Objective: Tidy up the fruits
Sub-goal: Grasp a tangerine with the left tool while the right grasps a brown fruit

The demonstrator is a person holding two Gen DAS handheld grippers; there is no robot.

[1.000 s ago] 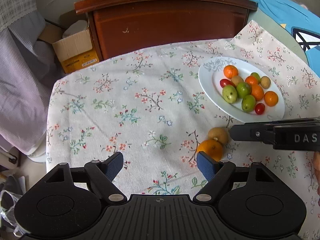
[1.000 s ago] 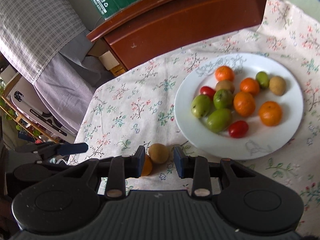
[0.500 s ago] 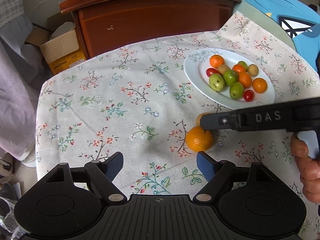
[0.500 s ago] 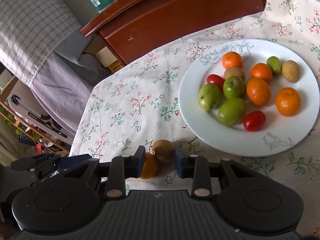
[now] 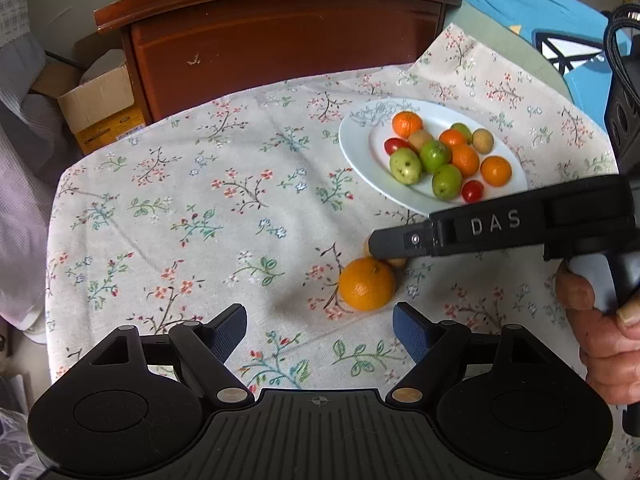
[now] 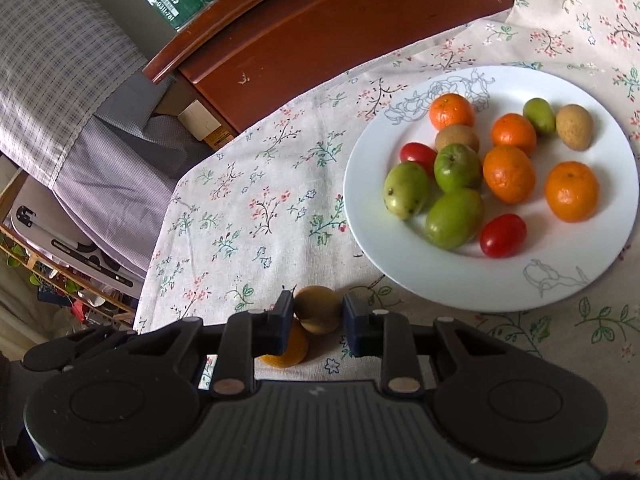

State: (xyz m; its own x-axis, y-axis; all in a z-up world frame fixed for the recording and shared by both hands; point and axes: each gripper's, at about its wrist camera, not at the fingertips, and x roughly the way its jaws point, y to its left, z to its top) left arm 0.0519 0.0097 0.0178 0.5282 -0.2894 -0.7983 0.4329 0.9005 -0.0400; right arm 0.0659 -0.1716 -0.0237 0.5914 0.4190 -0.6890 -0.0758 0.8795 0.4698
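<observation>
Right gripper (image 6: 316, 322): jaws spread around the brown fruit (image 6: 318, 309), not yet clamped. Fruit lies on the tablecloth (image 5: 240, 208) beside the orange (image 5: 367, 285), near the plate (image 6: 472, 288) edge. Left gripper (image 5: 320, 330): jaws released, holding nothing.

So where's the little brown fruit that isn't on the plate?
In the right wrist view the brown fruit sits on the tablecloth between the right claw's fingers, touching the big orange, just off the white plate's near-left rim.

Left claw (image 5: 318, 326) wide, right claw (image 6: 316, 318) narrowed.
</observation>
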